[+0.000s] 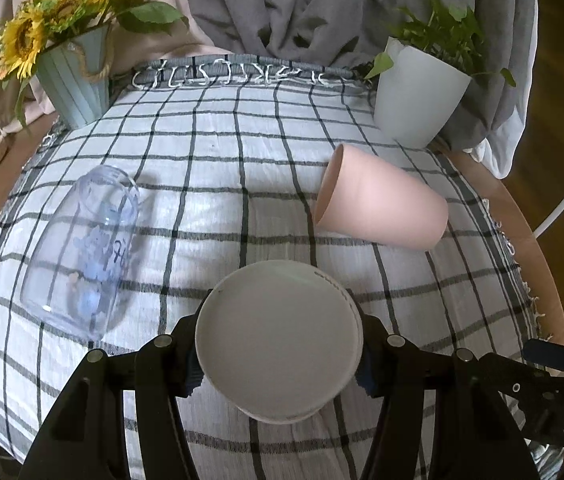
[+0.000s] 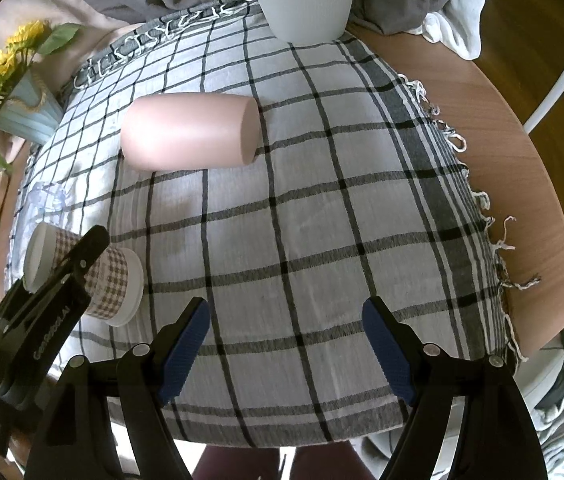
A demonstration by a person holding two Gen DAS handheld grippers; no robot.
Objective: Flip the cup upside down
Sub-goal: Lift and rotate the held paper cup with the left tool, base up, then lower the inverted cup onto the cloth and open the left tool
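Observation:
My left gripper (image 1: 280,356) is shut on a paper cup (image 1: 278,340) with a brown check pattern; its white base faces the camera. In the right wrist view the same cup (image 2: 112,280) is held tilted just above the cloth, rim toward the table, with the left gripper (image 2: 74,264) around it. A pink cup (image 1: 381,204) lies on its side on the checked cloth, also in the right wrist view (image 2: 190,136). A clear glass cup (image 1: 82,252) lies on its side at the left. My right gripper (image 2: 285,352) is open and empty above the cloth's near edge.
A checked cloth (image 1: 242,160) covers a round wooden table (image 2: 521,168). A sunflower pot (image 1: 74,84) stands at the back left, a white plant pot (image 1: 417,96) at the back right. Grey fabric (image 1: 301,8) is piled behind.

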